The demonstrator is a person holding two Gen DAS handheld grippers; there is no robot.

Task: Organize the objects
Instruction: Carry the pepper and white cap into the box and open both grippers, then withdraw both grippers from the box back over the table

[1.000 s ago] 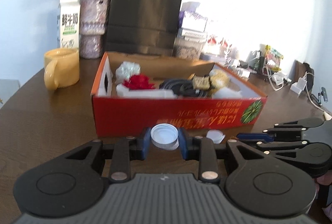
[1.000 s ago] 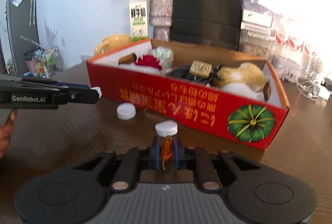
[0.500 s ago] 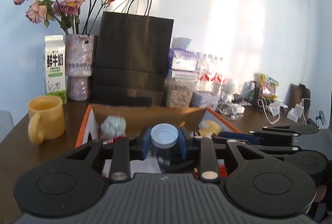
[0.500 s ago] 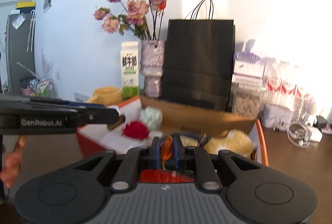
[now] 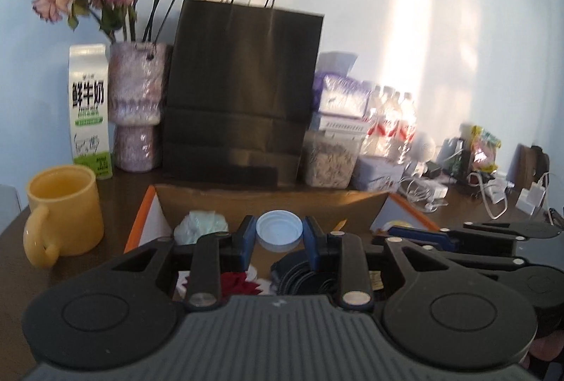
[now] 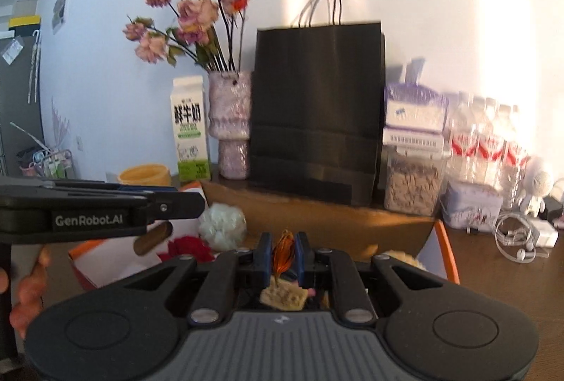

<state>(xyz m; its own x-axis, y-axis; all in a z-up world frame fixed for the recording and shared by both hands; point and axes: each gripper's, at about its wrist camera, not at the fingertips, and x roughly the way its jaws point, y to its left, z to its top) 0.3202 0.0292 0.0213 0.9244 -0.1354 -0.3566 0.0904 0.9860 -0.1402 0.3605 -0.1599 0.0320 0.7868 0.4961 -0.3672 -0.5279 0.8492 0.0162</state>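
A dark brown wooden desk [image 5: 21, 275] stands against a pale wall lit by patches of sun, and on it lies an open cardboard box with red and orange outer sides [image 5: 268, 201], over which both grippers hang. The left gripper [image 5: 279, 235] has its blue-padded fingers [image 5: 246, 236] closed part-way on a round white plastic bottle cap [image 5: 279, 233], its hollow side facing the camera, held above the box's interior. The right gripper [image 6: 284, 254] has its fingers [image 6: 265, 257] pressed nearly together on a small translucent orange object [image 6: 284, 250], thin and ribbed, also above the box; what exactly it is cannot be made out. Inside the box lie a pale green-white crumpled ball [image 6: 222, 225], a red artificial flower [image 6: 188, 248], a coil of black cable [image 5: 303, 278], a tan square biscuit-like block [image 6: 282, 298] and a fluffy cream-yellow thing [image 6: 398, 257] at the right end. In the right wrist view the left gripper crosses from the left edge as a black bar, with part of a person's hand [image 6: 24, 289] below it. Left of the box sits a yellow ceramic mug [image 5: 61, 208]. Behind it stand a white and green milk carton [image 5: 88, 109] and a mottled pink vase of dried pink roses [image 5: 135, 106], then a black paper carrier bag with cord handles [image 5: 243, 91]. To the bag's right are a clear jar of cereal [image 5: 331, 162], a pack of water bottles [image 5: 387, 120] and a tangle of white chargers and cables [image 5: 430, 194].
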